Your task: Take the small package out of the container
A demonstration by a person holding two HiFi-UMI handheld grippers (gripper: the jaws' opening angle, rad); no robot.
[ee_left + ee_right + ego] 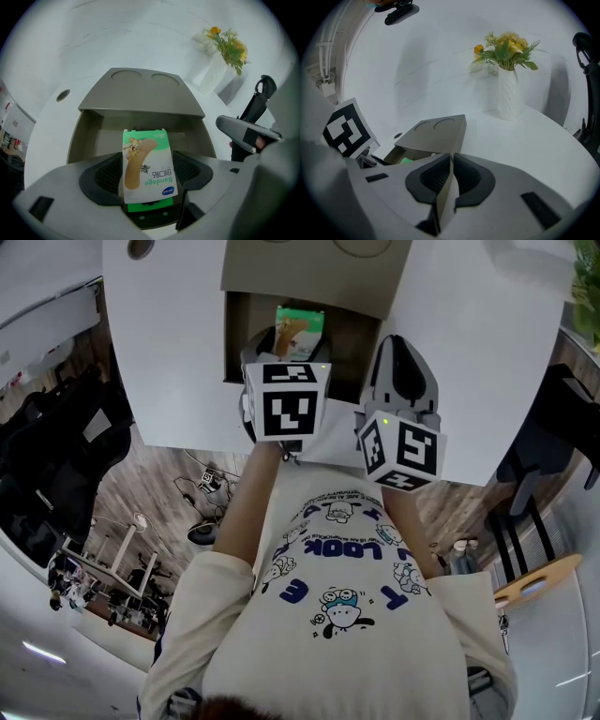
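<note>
The left tool pinches a small green and white bandage package between its dark ribbed pads. The package stands on end with its print upside down. In the head view it is at 12 o'clock from the left tool's marker cube, over the open mouth of the grey-brown cardboard container. Whether its far end is clear of the opening cannot be told.

The right tool is pressed together on a thin grey-brown flap of that container, which stands edge-on between the jaws. In the head view it sits at 4 o'clock from the package, at the box's right side.

The container rests on a white surface. A white vase of yellow flowers stands on the same surface, at 2 o'clock from the container in the right gripper view, well apart from it.
</note>
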